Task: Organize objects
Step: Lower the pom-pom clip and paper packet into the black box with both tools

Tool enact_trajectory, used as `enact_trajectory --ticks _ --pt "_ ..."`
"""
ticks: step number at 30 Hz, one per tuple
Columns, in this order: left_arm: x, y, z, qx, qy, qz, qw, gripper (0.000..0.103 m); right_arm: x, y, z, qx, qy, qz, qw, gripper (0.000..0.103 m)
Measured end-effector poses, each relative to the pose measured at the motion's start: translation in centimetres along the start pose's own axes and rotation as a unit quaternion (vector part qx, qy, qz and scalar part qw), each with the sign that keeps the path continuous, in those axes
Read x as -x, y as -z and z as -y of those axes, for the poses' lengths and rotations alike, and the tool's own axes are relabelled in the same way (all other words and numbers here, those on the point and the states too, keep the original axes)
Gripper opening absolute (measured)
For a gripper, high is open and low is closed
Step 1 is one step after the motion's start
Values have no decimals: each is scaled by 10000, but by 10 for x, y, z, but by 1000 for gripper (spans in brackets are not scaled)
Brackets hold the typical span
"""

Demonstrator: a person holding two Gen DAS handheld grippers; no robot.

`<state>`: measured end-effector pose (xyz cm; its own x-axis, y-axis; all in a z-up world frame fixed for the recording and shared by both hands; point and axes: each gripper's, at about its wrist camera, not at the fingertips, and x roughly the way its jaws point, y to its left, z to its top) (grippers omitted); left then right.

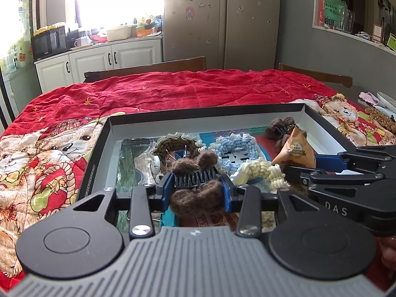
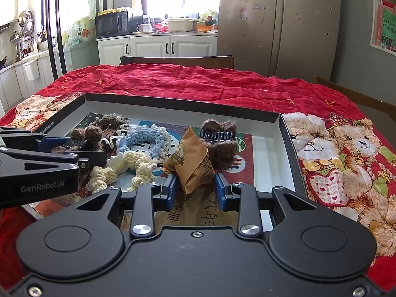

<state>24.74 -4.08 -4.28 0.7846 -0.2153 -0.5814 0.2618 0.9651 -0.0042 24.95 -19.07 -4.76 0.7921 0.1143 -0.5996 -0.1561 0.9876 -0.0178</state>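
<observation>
Fuzzy brown hair clip (image 1: 196,185) sits squarely between the blue pads of the left gripper (image 1: 198,188), which is clamped on it; the clip's black toothed spine runs crosswise from pad to pad, teeth facing away from the camera. It hangs just above the near part of the shallow black box (image 1: 99,148), the landmark for everything else. The right gripper (image 2: 195,185) pinches the lower end of a tan snack packet (image 2: 191,158), a pyramid-shaped pouch standing upright with its point upward, held over the near right part of the box.

Inside the box, behind the held clip, lie a brown crocheted ring (image 1: 173,143), a pale blue crocheted ring (image 1: 232,148) and a cream one (image 1: 262,170). A second brown hair clip (image 2: 220,141) rests toward the far right of the box, its toothed spine lying crosswise too.

Only the right wrist view shows that second clip in full, just behind the packet; the left wrist view shows it half hidden by the packet. The left view alone shows the held clip's furry lobes close up. The box rests on a red quilt (image 1: 173,91) with teddy bears.
</observation>
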Motion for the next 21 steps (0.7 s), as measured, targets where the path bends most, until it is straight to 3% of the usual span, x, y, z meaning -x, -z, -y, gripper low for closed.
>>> enact_trajectory --ticks 18,21 --pt "-2 4 2 -88 -68 -27 9999 49 -2 2 -2 43 -18 5 10000 32" --pt "-2 4 2 -99 -88 -25 9999 59 -2 2 -2 49 -14 9 10000 33"
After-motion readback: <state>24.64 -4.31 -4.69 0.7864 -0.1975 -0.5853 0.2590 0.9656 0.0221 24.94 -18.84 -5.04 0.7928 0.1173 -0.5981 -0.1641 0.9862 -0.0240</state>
